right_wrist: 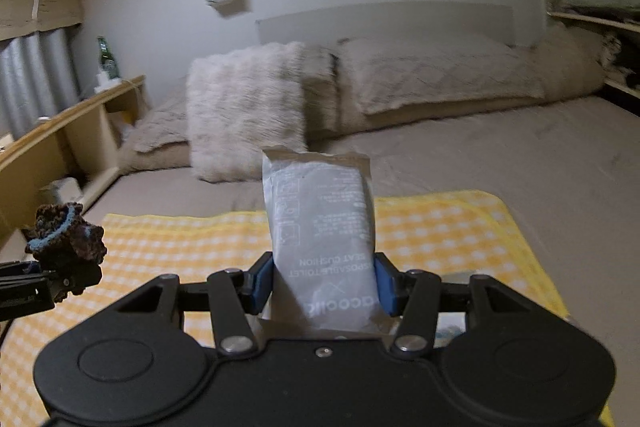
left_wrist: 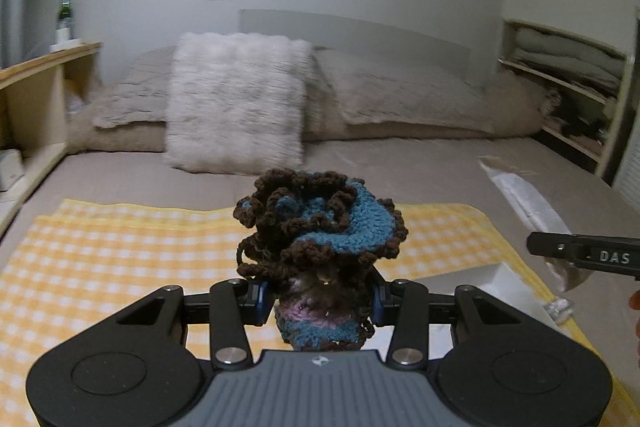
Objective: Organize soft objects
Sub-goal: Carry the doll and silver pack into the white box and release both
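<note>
Low in the centre of the left wrist view, my left claw point(left_wrist: 318, 297) is closed on a crocheted piece point(left_wrist: 320, 223), brown and blue yarn with a pink band near the bottom, its ruffled top bulging above the blue pads. Lower centre of the right wrist view, my right claw point(right_wrist: 324, 283) is clamped on a grey packet point(right_wrist: 320, 239) that stands upright between the pads, its print upside down. Both are held above a yellow checked cloth point(left_wrist: 120, 255) spread on the bed point(left_wrist: 400, 163). At the far left of the right view I can see the crocheted piece again, well apart from the packet. Beyond the cloth, mid-frame, a fluffy white cushion point(left_wrist: 236, 103) leans against beige pillows point(left_wrist: 400, 91). At the lower right of the left view sits something white and flat, possibly a tray point(left_wrist: 496, 283); it is too blurred to tell. A green bottle point(left_wrist: 65, 13) stands on the wooden shelf point(left_wrist: 48, 59) at upper left.
</note>
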The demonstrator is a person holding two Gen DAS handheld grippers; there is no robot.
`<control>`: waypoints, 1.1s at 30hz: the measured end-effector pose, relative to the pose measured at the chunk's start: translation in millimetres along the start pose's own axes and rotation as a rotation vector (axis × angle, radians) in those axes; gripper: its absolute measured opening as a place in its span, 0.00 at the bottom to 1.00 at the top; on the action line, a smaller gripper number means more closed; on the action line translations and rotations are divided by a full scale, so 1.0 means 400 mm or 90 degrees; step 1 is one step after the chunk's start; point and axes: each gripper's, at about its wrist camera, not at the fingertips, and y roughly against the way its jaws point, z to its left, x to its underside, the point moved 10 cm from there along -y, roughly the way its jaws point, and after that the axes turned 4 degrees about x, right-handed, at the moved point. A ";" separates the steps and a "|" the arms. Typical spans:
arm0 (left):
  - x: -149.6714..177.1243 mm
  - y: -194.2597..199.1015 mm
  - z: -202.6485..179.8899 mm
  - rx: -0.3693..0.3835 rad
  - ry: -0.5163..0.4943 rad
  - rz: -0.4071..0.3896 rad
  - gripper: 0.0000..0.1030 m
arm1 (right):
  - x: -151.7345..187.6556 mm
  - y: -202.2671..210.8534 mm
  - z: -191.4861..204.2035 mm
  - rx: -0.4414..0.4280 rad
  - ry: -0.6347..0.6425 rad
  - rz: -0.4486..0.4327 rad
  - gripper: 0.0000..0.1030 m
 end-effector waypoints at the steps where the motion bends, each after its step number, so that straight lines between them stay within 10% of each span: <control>1: 0.004 -0.012 -0.018 0.008 -0.005 0.004 0.44 | 0.006 -0.005 -0.014 0.007 -0.001 0.007 0.51; 12: 0.067 -0.164 -0.183 0.114 -0.018 0.082 0.44 | 0.107 -0.083 -0.110 0.068 0.015 0.123 0.51; 23: 0.153 -0.332 -0.203 0.120 -0.066 0.187 0.44 | 0.191 -0.172 -0.109 0.067 0.048 0.212 0.51; 28: 0.156 -0.379 -0.172 0.107 -0.055 0.196 0.76 | 0.202 -0.215 -0.105 0.053 0.021 0.218 0.53; 33: 0.191 -0.410 -0.164 0.092 -0.065 0.232 0.78 | 0.237 -0.253 -0.106 0.067 0.013 0.249 0.68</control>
